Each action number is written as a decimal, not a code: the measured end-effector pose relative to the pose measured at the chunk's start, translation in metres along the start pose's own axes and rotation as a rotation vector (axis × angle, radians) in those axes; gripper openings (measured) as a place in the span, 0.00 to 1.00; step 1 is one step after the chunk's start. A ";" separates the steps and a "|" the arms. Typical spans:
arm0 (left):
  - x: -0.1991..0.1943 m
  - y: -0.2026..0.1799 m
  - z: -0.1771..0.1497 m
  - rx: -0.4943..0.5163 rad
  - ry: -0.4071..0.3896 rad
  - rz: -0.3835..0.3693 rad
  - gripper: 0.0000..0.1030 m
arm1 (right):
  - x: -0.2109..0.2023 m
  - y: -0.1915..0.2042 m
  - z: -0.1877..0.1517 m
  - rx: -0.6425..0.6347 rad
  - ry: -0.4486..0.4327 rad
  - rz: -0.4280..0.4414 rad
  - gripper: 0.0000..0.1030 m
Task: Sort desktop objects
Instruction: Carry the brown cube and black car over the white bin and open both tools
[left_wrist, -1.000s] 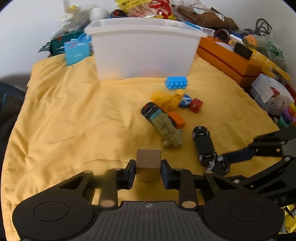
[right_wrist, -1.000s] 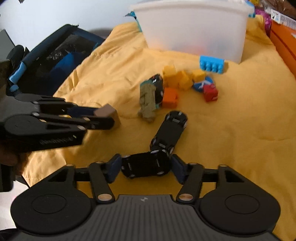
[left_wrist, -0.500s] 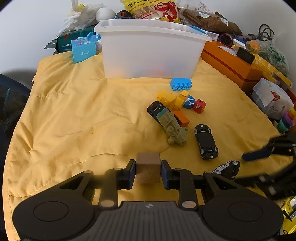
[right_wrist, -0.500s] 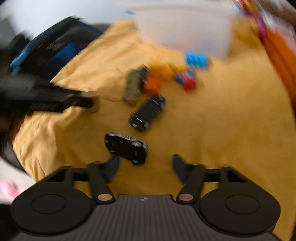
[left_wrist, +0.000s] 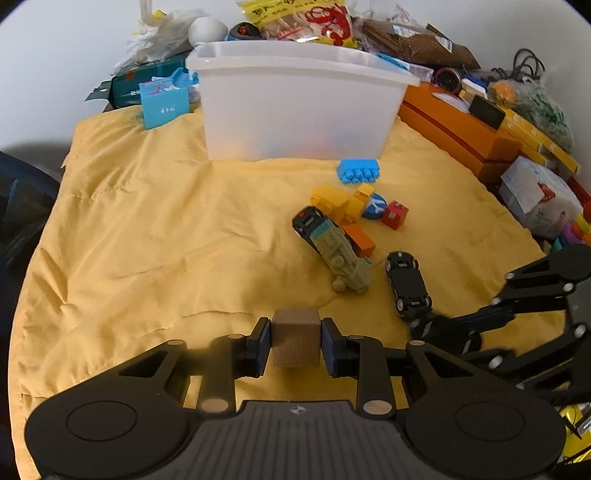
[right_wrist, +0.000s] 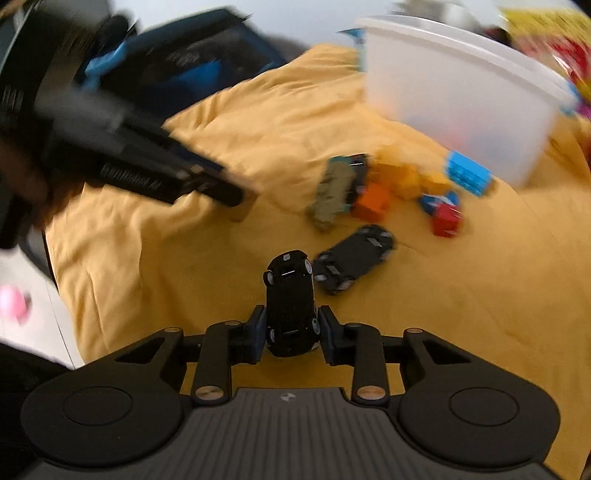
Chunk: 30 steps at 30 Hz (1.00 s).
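My left gripper (left_wrist: 295, 345) is shut on a brown wooden cube (left_wrist: 295, 341), held low over the yellow cloth (left_wrist: 147, 240). My right gripper (right_wrist: 291, 332) is shut on a small black toy car (right_wrist: 291, 302), gripped lengthwise with its nose pointing away. A second black car (right_wrist: 354, 258) lies just beyond it, also seen as the black car (left_wrist: 406, 284) in the left wrist view. Further back lie a green truck (left_wrist: 341, 256), an orange block (left_wrist: 360, 240), yellow blocks (left_wrist: 338, 203), a red cube (left_wrist: 394, 215) and a blue brick (left_wrist: 358, 170). The right wrist view is blurred.
A white plastic bin (left_wrist: 295, 107) stands at the back of the cloth, with bags and packets piled behind it. Orange boxes (left_wrist: 454, 129) and a white packet (left_wrist: 535, 195) line the right side. A blue box (left_wrist: 164, 103) sits at the back left. A dark bag (right_wrist: 207, 62) lies off the cloth's left edge.
The right gripper, open and drawn back from the small black car half a second ago, has closed on it lengthwise. The left gripper still holds the cube and has barely moved.
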<state>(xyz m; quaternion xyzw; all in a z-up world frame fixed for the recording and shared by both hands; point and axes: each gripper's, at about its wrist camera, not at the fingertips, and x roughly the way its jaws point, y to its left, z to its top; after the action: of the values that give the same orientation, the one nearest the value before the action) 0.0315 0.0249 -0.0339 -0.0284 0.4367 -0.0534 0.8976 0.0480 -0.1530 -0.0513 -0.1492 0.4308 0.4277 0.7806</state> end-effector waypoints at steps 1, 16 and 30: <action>-0.001 0.001 0.002 -0.007 -0.004 0.000 0.31 | -0.006 -0.007 0.001 0.053 -0.013 0.009 0.32; -0.039 0.008 0.172 -0.013 -0.200 -0.035 0.31 | -0.102 -0.115 0.137 0.376 -0.360 -0.087 0.32; 0.016 0.022 0.299 -0.070 -0.102 -0.029 0.31 | -0.070 -0.195 0.220 0.443 -0.203 -0.150 0.32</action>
<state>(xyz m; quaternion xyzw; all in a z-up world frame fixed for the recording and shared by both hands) 0.2782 0.0460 0.1356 -0.0685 0.3914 -0.0495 0.9163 0.3051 -0.1736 0.1067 0.0379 0.4211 0.2766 0.8630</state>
